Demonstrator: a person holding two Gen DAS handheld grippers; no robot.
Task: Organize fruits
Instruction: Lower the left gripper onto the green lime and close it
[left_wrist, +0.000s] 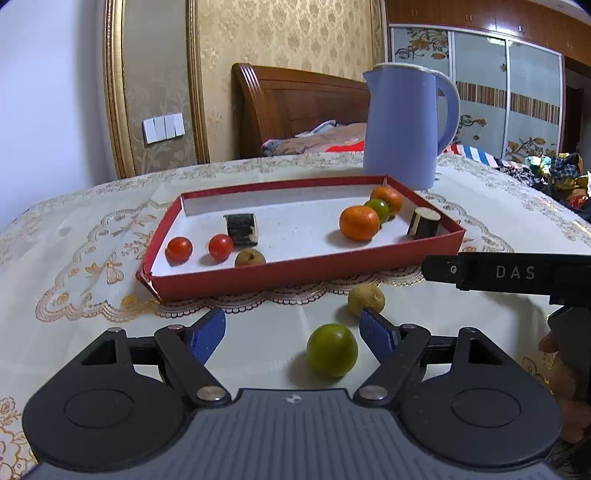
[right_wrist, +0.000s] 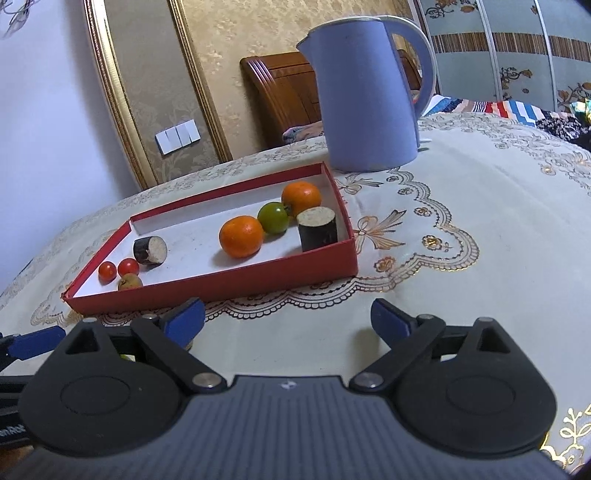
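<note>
A red tray (left_wrist: 295, 267) holds two cherry tomatoes (left_wrist: 199, 248), a small brownish fruit (left_wrist: 249, 257), two oranges (left_wrist: 359, 223), a green fruit (left_wrist: 378, 208) and two dark cut stalk pieces (left_wrist: 242, 229). On the cloth in front of it lie a green fruit (left_wrist: 332, 354) and a yellowish fruit (left_wrist: 365, 298). My left gripper (left_wrist: 293, 328) is open, with the green fruit loose between its blue fingers and the yellowish one just past the right fingertip. My right gripper (right_wrist: 288, 319) is open over bare cloth, short of the tray (right_wrist: 229, 284).
A tall blue kettle (left_wrist: 402, 125) stands behind the tray's far right corner. The right-hand tool's black side (left_wrist: 498, 273) and a hand (left_wrist: 554, 343) reach in at the right of the left wrist view. A bed and wardrobe lie beyond the table.
</note>
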